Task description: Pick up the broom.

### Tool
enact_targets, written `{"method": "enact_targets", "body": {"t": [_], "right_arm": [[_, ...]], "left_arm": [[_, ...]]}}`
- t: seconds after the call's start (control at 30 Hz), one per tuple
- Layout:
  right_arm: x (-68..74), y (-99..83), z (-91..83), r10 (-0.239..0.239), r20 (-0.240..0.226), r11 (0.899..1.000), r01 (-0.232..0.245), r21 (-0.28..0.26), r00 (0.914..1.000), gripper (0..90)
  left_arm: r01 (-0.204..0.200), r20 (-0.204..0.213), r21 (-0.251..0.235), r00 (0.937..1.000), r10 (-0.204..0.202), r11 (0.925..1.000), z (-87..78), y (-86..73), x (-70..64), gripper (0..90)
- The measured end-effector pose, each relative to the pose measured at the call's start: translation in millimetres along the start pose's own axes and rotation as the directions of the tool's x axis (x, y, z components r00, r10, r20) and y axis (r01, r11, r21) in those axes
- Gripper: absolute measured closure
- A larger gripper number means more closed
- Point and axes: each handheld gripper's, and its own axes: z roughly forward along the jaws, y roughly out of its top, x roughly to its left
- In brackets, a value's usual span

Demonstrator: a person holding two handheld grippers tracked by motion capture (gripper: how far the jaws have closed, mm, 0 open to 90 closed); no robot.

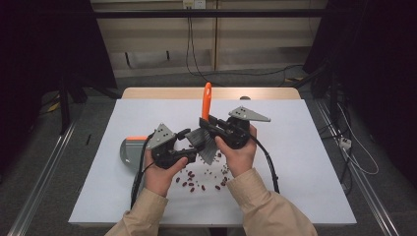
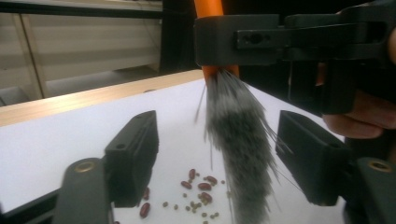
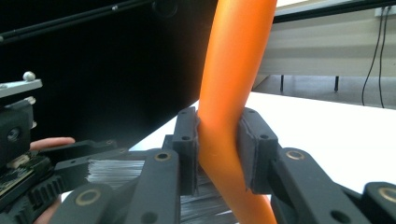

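My right gripper [image 1: 209, 123] is shut on the orange handle [image 3: 233, 70] of a small brush, which points up and away. The brush's grey bristles [image 1: 206, 147] hang down toward the white table [image 1: 295, 162]. In the left gripper view the bristles [image 2: 243, 149] sweep down between my left gripper's [image 2: 219, 149] two spread jaws, blurred by motion. The left gripper [image 1: 189, 140] is open with nothing held and sits just left of the brush. Dark red beans [image 1: 196, 181] and smaller grains [image 2: 198, 184] lie scattered on the table below the bristles.
A grey dustpan [image 1: 129, 150] with an orange grip lies at the table's left edge, partly behind the left gripper. Cables trail from both grippers toward the person. The wooden table edge [image 1: 211, 92] runs along the far side.
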Motion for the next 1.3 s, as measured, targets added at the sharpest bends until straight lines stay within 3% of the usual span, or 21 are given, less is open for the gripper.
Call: {"method": "enact_targets", "body": {"t": [0.07, 0.27, 0.33, 0.47, 0.5, 0.53, 0.6, 1.0, 1.1, 1.17, 1.3], "right_arm": [[1.0, -0.9, 1.4, -0.007, -0.008, 1.000, 0.007, 0.001, 0.9999, 71.1], [3.0, -2.7, 4.5, -0.009, -0.012, 1.000, 0.009, 0.007, 0.9999, 71.1], [3.4, -3.0, 5.1, -0.012, -0.016, 1.000, 0.012, 0.011, 0.9998, 71.0], [4.1, -4.4, 6.9, -0.013, -0.024, 1.000, 0.013, 0.013, 0.9996, 71.1], [4.2, -4.8, 7.4, -0.014, -0.026, 1.000, 0.015, 0.013, 0.9996, 71.0], [4.2, -4.8, 7.4, -0.014, -0.026, 1.000, 0.015, 0.013, 0.9996, 71.0], [3.8, -5.2, 7.7, -0.011, -0.029, 1.000, 0.012, 0.014, 0.9995, 71.1], [-5.8, -3.9, 3.8, -0.006, -0.100, 1.000, 0.009, 0.028, 0.9950, 69.1], [-12.9, -3.4, 0.7, 0.015, -0.136, 0.999, -0.010, 0.037, 0.9906, 60.6], [-18.5, -3.7, -1.8, 0.025, -0.164, 0.999, -0.018, 0.040, 0.9862, 50.3], [-29.1, -5.9, -9.8, -0.033, -0.179, 0.999, 0.037, 0.020, 0.9832, 35.7]], "left_arm": [[0.003, -0.016, 0.006, 0.9999, -0.003, 1.0000, 1.3, -0.8, 0.8, 38.4], [0.013, -0.012, 0.004, 0.9999, -0.012, 0.9999, 4.7, -2.3, 2.9, 52.5], [0.012, -0.014, 0.008, 0.9998, -0.012, 0.9999, 5.6, -2.3, 3.9, 53.7], [0.022, 0.007, 0.014, 0.9997, -0.022, 0.9997, 5.9, -2.1, 5.3, 61.0], [0.019, 0.012, 0.013, 0.9997, -0.019, 0.9997, 5.6, -1.9, 5.7, 67.6], [0.024, 0.021, 0.012, 0.9995, -0.024, 0.9996, 5.5, -1.7, 5.9, 67.6], [0.023, 0.030, 0.015, 0.9993, -0.024, 0.9996, 5.1, -1.2, 5.8, 76.1], [0.030, 0.055, 0.027, 0.9980, -0.031, 0.9992, 1.6, 0.9, 8.0, 81.8], [0.036, 0.060, 0.025, 0.9975, -0.038, 0.9990, 0.9, 1.2, 8.7, 83.7], [0.040, 0.063, 0.023, 0.9972, -0.041, 0.9990, 0.0, 1.5, 9.3, 84.3], [0.042, 0.071, 0.026, 0.9965, -0.044, 0.9988, -0.4, 1.9, 9.9, 84.6]]}}
